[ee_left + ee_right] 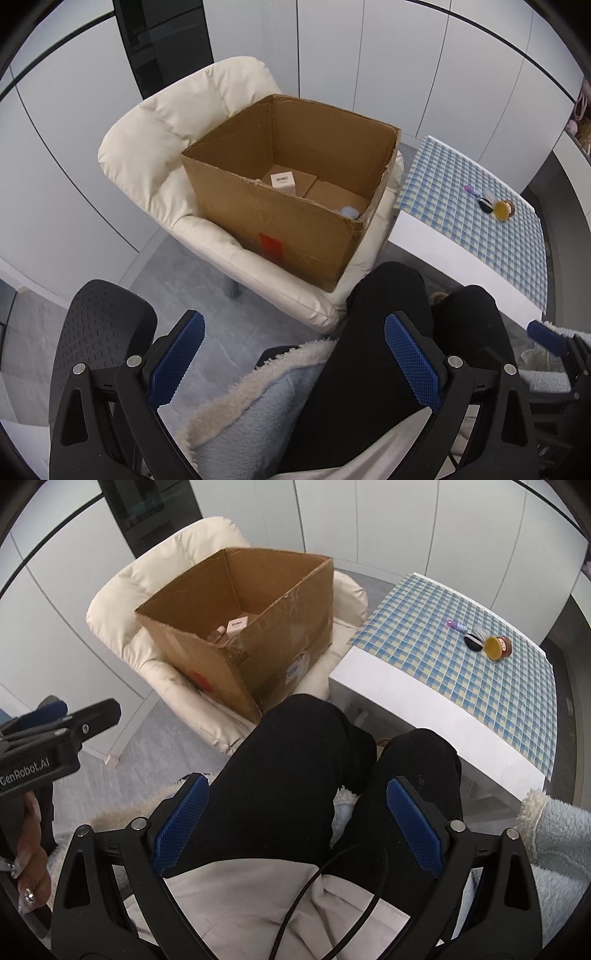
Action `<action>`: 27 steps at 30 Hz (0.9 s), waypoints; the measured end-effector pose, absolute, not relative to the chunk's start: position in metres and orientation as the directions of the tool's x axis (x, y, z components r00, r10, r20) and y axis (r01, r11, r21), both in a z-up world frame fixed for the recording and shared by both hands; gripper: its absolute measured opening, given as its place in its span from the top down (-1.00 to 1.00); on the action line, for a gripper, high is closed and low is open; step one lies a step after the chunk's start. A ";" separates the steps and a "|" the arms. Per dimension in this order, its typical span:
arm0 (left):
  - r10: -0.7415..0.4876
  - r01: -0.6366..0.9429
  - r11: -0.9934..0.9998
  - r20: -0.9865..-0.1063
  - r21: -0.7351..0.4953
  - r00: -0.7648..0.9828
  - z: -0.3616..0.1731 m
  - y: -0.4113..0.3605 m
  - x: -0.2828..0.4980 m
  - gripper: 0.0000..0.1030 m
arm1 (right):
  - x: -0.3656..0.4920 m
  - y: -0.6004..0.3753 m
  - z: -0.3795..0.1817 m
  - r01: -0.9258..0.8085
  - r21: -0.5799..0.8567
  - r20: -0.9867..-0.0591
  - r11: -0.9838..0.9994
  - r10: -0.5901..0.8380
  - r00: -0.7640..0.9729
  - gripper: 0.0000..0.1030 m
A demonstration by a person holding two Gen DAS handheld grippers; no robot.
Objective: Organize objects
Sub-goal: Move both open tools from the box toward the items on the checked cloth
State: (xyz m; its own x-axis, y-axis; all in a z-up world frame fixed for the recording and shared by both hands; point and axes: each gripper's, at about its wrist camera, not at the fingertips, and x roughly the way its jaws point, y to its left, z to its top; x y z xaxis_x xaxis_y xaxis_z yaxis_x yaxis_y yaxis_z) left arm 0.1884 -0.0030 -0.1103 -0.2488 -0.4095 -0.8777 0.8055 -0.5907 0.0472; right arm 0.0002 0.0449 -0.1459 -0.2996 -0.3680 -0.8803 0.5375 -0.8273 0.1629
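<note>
Pale flat wall panels with thin dark seams curve around the scene, over a grey mottled floor; from my remote seat I see both tongs held low above a seated person's lap. My left gripper (293, 358) stands wide, its blue cross-hatched rubber pads (177, 360) on black plastic arms gripping nothing, with black trousers (369, 350) and a fluffy pale-blue fleece (255, 410) below it; my right gripper (297, 829) is equally wide and bare, a thin black cable (325, 886) looping beneath it over beige cloth. In the right wrist view the left tool juts in from the left edge, held by a hand (31, 853) with long decorated nails.

Further out, a square corrugated cardboard box (280, 225) with torn top edges sits open on a cream padded chair (155, 147); a red patch marks its near wall; inside lies a small white-labelled carton (282, 181), its long axis running away from me, plus something pale blue in the near right corner that I cannot identify. Right of the chair stands a white table (417, 701) under a blue-and-cream checked cloth (461, 627); far on it cluster a round amber jar (496, 647) tipped on its side with its mouth facing me, a flat black disc (472, 642) and a small purple tube (456, 624) lying crosswise.
</note>
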 end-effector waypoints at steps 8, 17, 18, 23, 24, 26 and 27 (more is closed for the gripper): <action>-0.405 0.813 -0.582 -0.877 0.029 -0.259 -0.113 -0.010 0.183 -0.91 | -0.016 0.061 -0.138 0.485 0.129 -0.868 -0.865 -0.335 -0.366 -0.92; -0.389 0.772 -0.635 -0.874 0.026 -0.291 -0.113 0.001 0.151 -0.91 | -0.035 0.104 -0.132 0.399 0.114 -0.858 -0.910 -0.293 -0.422 -0.92; -0.384 0.760 -0.650 -0.874 0.027 -0.297 -0.113 0.005 0.144 -0.91 | -0.037 0.110 -0.132 0.386 0.112 -0.857 -0.916 -0.285 -0.429 -0.92; -0.351 0.711 -0.703 -0.879 0.021 -0.322 -0.116 0.025 0.115 -0.91 | -0.043 0.139 -0.134 0.332 0.126 -0.856 -0.935 -0.271 -0.440 -0.92; -0.338 0.702 -0.712 -0.882 0.011 -0.329 -0.116 0.028 0.109 -0.91 | -0.044 0.144 -0.135 0.322 0.126 -0.856 -0.938 -0.267 -0.443 -0.92; -0.315 0.680 -0.733 -0.883 -0.006 -0.347 -0.117 0.037 0.098 -0.91 | -0.046 0.156 -0.136 0.297 0.129 -0.856 -0.946 -0.257 -0.449 -0.92; -0.311 0.667 -0.745 -0.882 -0.004 -0.354 -0.116 0.041 0.091 -0.91 | -0.047 0.162 -0.136 0.282 0.126 -0.855 -0.951 -0.249 -0.455 -0.92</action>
State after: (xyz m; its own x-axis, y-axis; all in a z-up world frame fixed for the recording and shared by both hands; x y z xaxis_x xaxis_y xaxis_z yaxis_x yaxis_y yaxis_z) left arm 0.0910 0.0414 -0.1162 -0.3535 -0.3110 -0.8822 0.6667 -0.7453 -0.0044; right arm -0.0465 0.1618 -0.1357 -0.4549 -0.2487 -0.8551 0.2824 -0.9509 0.1264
